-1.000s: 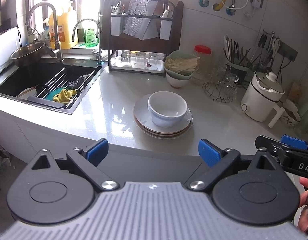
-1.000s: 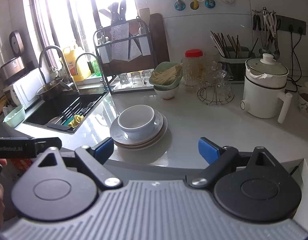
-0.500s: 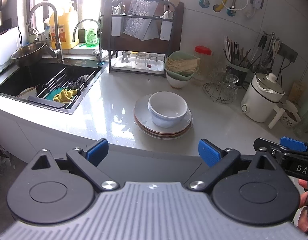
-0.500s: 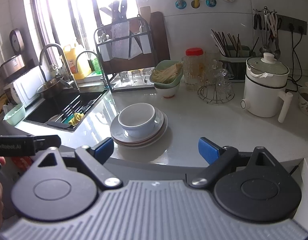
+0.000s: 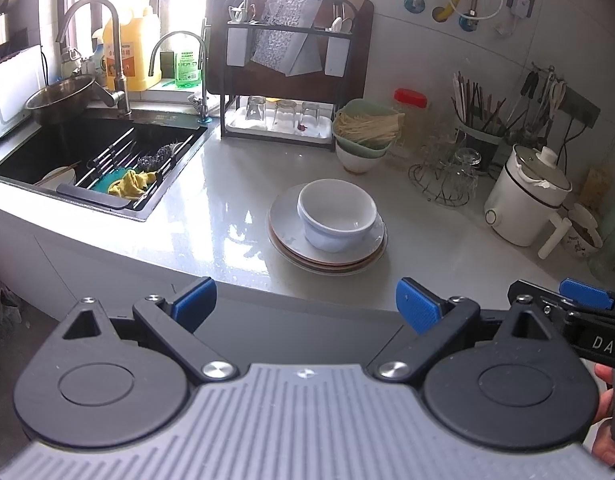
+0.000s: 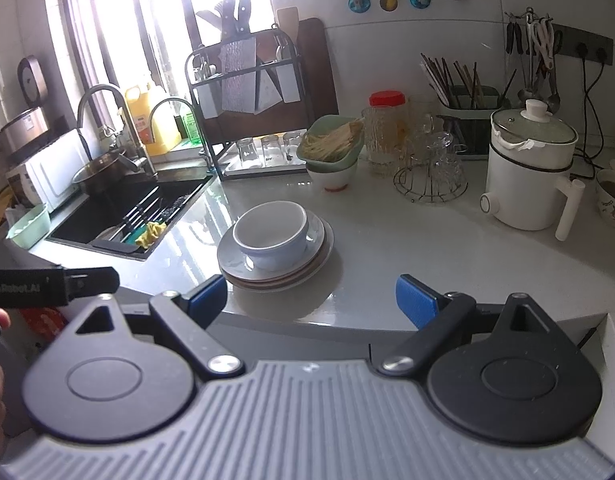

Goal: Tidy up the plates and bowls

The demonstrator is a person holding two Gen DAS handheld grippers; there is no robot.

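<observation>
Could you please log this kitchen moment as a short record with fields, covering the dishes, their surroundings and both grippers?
dishes: white bowl upright on stack of plates
surface: counter, right of sink
behind stack: green bowl of noodles on another bowl
left gripper: open, empty, short of the counter
right gripper: open, empty, short of the stack

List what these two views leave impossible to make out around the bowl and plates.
- Plate count: the stack of plates shows only its rims under the white bowl; the exact number is unclear in both views.
- Sink contents: partly hidden by the rack in the left view.
- Window area: washed out by glare in the right view.
</observation>
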